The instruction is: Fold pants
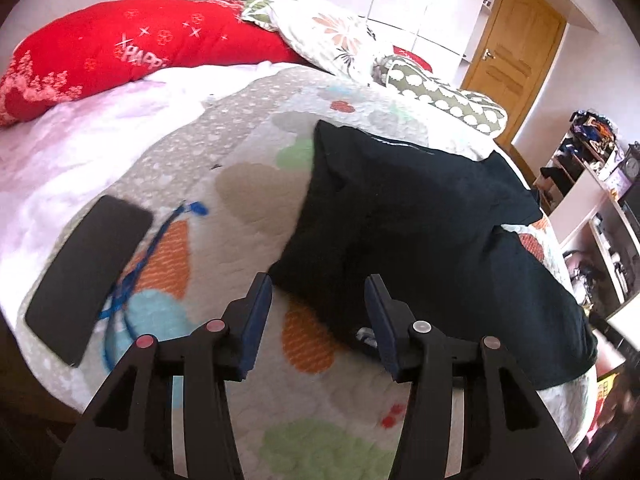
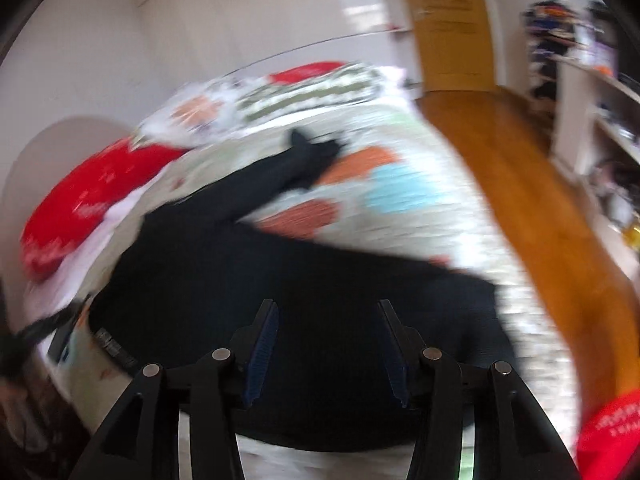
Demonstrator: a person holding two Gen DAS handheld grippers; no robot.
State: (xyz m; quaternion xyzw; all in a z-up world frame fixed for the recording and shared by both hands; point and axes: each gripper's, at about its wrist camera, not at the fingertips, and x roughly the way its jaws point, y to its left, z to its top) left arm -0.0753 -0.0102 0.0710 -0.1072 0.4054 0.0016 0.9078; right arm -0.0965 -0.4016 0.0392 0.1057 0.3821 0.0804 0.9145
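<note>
A home bedroom. A bed (image 1: 248,128) under a patterned quilt fills the left wrist view, with a red pillow (image 1: 120,52) at ten o'clock and floral pillows (image 1: 332,36) at twelve. A wooden door (image 1: 516,44) stands at one o'clock, cluttered shelves (image 1: 592,184) at three, and wood flooring (image 2: 504,168) runs beside the bed.
</note>
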